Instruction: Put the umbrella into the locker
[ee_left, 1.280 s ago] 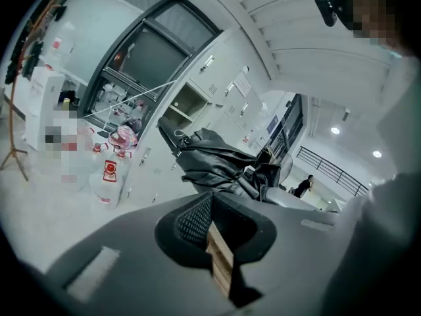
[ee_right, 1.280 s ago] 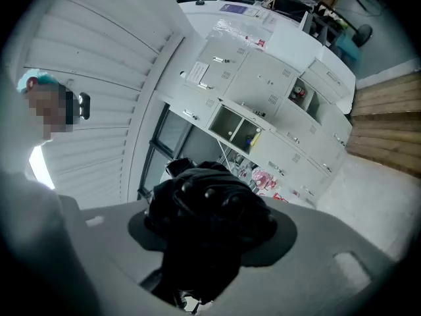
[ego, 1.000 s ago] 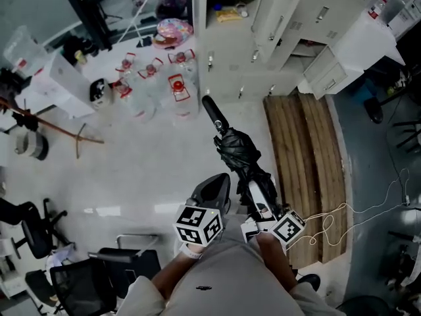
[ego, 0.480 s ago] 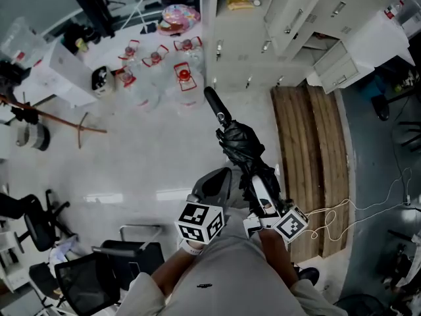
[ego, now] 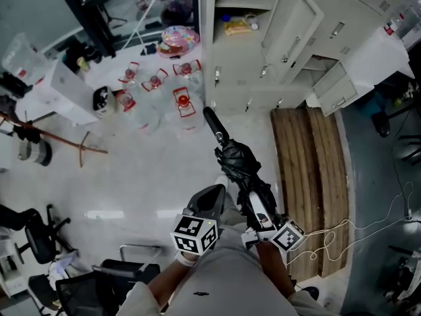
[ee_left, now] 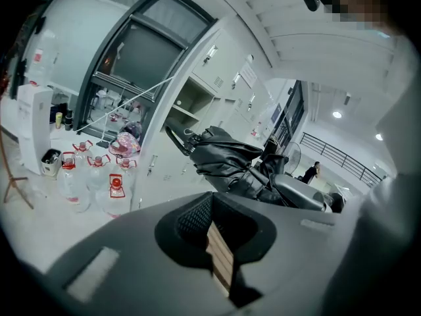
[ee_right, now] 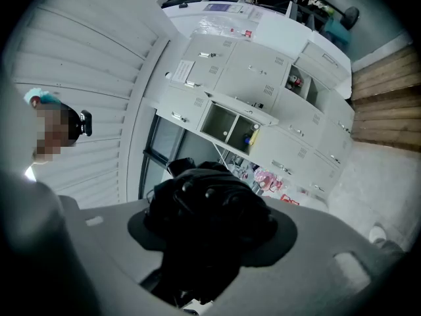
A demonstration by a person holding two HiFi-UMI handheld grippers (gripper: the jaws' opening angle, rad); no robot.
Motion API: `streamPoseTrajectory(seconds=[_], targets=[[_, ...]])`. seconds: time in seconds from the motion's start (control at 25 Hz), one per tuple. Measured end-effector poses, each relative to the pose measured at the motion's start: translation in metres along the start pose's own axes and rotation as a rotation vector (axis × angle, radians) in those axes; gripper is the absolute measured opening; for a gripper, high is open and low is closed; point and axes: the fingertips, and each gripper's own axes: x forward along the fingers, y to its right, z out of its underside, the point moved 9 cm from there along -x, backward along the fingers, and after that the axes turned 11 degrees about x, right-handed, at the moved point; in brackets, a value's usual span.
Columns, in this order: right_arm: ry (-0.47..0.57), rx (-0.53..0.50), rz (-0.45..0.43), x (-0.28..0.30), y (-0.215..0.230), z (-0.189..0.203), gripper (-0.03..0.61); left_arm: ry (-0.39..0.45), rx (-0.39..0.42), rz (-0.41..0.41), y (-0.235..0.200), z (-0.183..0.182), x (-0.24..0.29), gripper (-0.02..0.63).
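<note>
A folded black umbrella (ego: 238, 163) is carried over the floor, its straight handle (ego: 214, 125) pointing at the grey lockers (ego: 289, 25). My right gripper (ego: 262, 209) is shut on its bundled canopy, which fills the right gripper view (ee_right: 210, 209). One locker compartment (ego: 238, 5) stands open with a yellow item inside; it also shows ahead in the right gripper view (ee_right: 230, 127). My left gripper (ego: 209, 201) hangs just left of the umbrella, shut and holding nothing. In the left gripper view the umbrella (ee_left: 220, 157) lies to the right of the jaws.
Several large water bottles with red caps (ego: 158, 91) stand on the floor left of the lockers. A wooden pallet (ego: 309, 170) lies to the right, with a white cable (ego: 355, 222) trailing over it. Black office chairs (ego: 85, 285) stand at the lower left.
Both grippers and the umbrella have travelled together across the floor by a small step. The right gripper's hold on the umbrella is unchanged and the left gripper has stayed shut.
</note>
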Motion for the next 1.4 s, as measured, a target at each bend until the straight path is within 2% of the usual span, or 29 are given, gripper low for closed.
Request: streamPoseTrajectory(seconds=[0.28, 0.64, 1.12, 1.24, 1.4], targets=[[0.012, -0.022, 0.014, 0.059, 0.008, -0.042, 0.25, -0.006, -0.004, 0.007, -0.035, -0.039, 0.055, 0.011], [0.032, -0.003, -0.036, 0.132, 0.02, -0.093, 0.25, 0.03, 0.06, -0.014, -0.071, -0.101, 0.115, 0.011], [0.036, 0.011, -0.053, 0.166, 0.029, -0.118, 0.25, -0.008, 0.018, -0.032, -0.093, -0.114, 0.145, 0.011], [0.048, 0.01, -0.046, 0.169, 0.03, -0.119, 0.25, -0.023, 0.011, -0.01, -0.098, -0.118, 0.155, 0.011], [0.086, 0.017, -0.06, 0.187, 0.036, -0.122, 0.25, -0.053, 0.052, 0.036, -0.111, -0.13, 0.173, 0.011]])
